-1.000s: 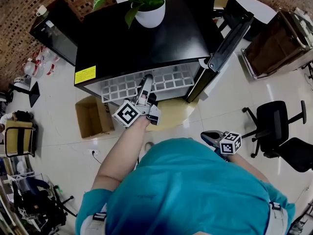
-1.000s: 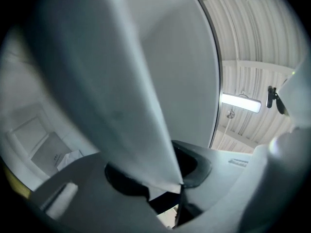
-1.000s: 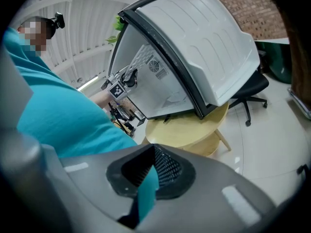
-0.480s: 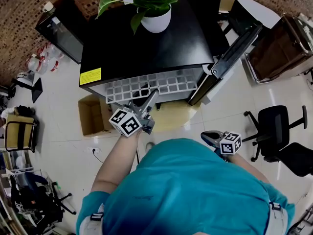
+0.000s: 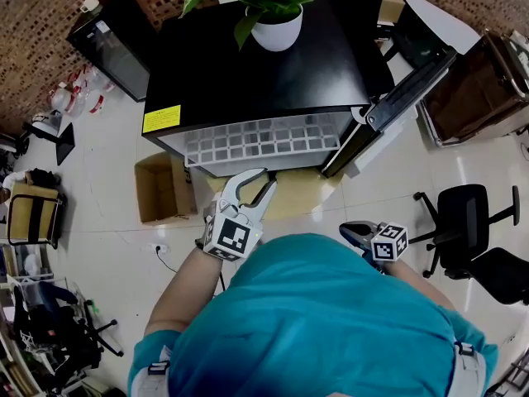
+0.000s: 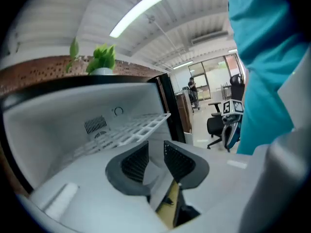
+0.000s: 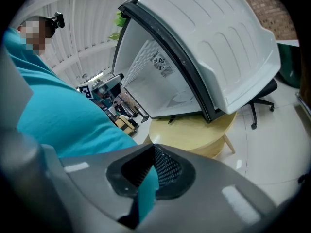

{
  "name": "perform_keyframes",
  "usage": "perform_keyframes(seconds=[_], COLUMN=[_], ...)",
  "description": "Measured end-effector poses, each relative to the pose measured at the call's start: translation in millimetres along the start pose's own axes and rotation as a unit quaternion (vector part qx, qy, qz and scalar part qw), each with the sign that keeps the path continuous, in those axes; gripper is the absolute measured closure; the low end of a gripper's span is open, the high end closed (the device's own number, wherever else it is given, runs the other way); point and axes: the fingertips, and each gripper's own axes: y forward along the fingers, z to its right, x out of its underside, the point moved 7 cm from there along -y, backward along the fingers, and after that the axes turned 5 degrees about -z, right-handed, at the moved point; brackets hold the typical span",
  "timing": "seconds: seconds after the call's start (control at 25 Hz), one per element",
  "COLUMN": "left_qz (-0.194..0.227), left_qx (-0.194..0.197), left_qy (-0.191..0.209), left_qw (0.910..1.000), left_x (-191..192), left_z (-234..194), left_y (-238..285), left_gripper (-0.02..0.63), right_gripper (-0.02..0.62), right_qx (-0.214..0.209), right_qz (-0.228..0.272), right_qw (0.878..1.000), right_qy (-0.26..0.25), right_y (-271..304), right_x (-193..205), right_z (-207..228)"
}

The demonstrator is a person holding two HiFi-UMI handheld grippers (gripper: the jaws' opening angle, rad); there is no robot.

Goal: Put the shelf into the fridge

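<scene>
Fridge [image 5: 256, 73]: black-topped unit standing directly ahead of the left gripper [image 5: 258, 180], its front open toward it and the white cavity in plain sight in the left gripper view. Door [image 5: 409, 89]: swung wide, ahead of the right gripper [image 5: 364, 231] and slightly to its right; in the right gripper view its white inner liner [image 7: 218, 47] fills the upper field above the jaws. Shelf [image 5: 260, 139]: white grid panel seated level in the fridge cavity, its front edge showing at the open front, just beyond the left gripper's fingertips and clear of them; in the left gripper view it lies above and beyond the jaws. Round wooden table [image 5: 302, 193]: carries the fridge and lies just ahead of both grippers and below them. Cardboard box [image 5: 163, 190]: open, on the floor to the left of the left gripper, well apart. Potted plant [image 5: 277, 31]: on the fridge top, far ahead of the left gripper. Left gripper: jaws spread, with nothing between the pads. Right gripper: held low against the person's teal shirt, well back from the fridge; jaws pressed together at the tips, gripping nothing, with teal cloth visible behind them.
</scene>
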Motion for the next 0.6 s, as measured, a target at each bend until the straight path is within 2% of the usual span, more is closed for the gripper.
perform_keyframes(seconds=[0.12,0.2,0.28,0.36,0.48,0.6], left_qz=[-0.037,-0.072,-0.11,-0.148,-0.187,-0.198], left_qx=[-0.032,-0.048,-0.063,-0.075,-0.083,-0.074], left_qy=[0.077,0.123,0.174,0.221,0.264,0.279], left_qw=[0.9958,0.9886,0.9766,0.961,0.9425,0.9365], left_x=[-19.6,-21.9,-18.3,-12.2,-3.8,-2.7], left_z=[-10.8,-15.9,-19.2,-21.5,-26.1,-31.3], left_y=[0.4,6.3,15.5,25.5,38.9,47.4], left_gripper=[0.511,0.496,0.482,0.472,0.474,0.459], right_gripper=[0.594,0.594,0.594,0.594,0.594,0.594], right_qx=[-0.003,-0.003,-0.001,0.002,0.003,0.004], right_qz=[0.002,0.005,0.008,0.009,0.011,0.011], right_qw=[1.0,1.0,1.0,1.0,1.0,1.0], right_qy=[-0.003,-0.002,0.0,0.001,0.003,0.004], right_y=[1.6,0.5,-1.9,-4.3,-6.7,-7.8], right_x=[-1.2,-1.8,-1.1,0.1,1.6,2.6], right_z=[-2.8,-3.3,-3.0,-3.4,-4.9,-4.1])
